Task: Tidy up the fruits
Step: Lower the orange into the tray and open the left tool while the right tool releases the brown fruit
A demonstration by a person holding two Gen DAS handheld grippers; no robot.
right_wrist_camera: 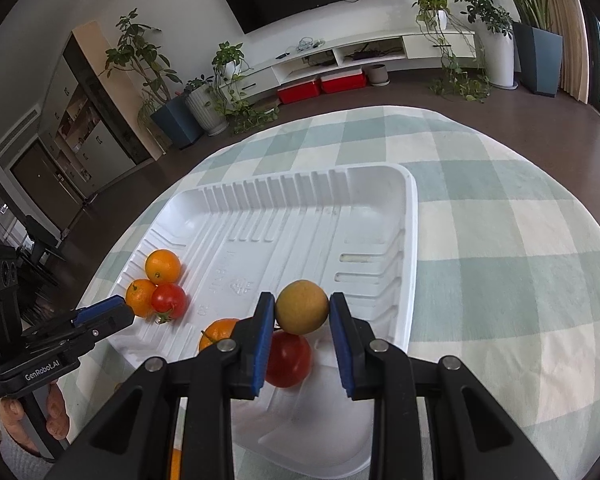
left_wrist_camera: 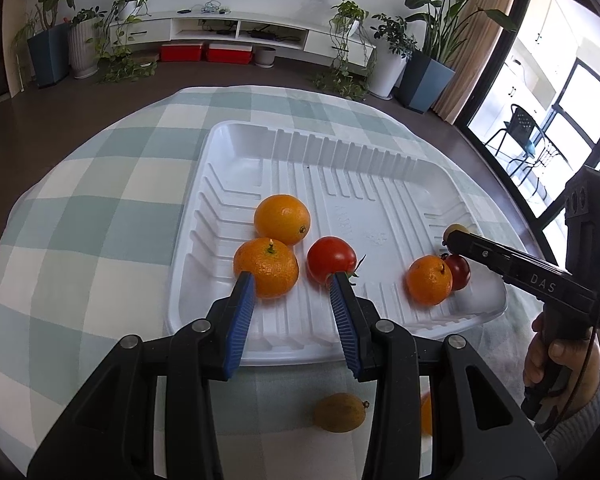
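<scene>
Over white ribbed plastic tray (right_wrist_camera: 410, 240): right gripper (right_wrist_camera: 302, 308), pads clamped on round yellow-green fruit (right_wrist_camera: 302, 307), above dark red tomato (right_wrist_camera: 288, 360). Left gripper (left_wrist_camera: 292, 280), jaws parted, empty, near tray's oranges.

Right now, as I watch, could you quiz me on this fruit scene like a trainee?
1. True or false: the left hand-held gripper holds a fruit.
2. What does the right hand-held gripper grip? A. tomato B. yellow fruit C. orange
3. How many tomatoes lie in the tray?
Key: 1 false, its jaws are apart and empty; 2 B; 3 two.
</scene>
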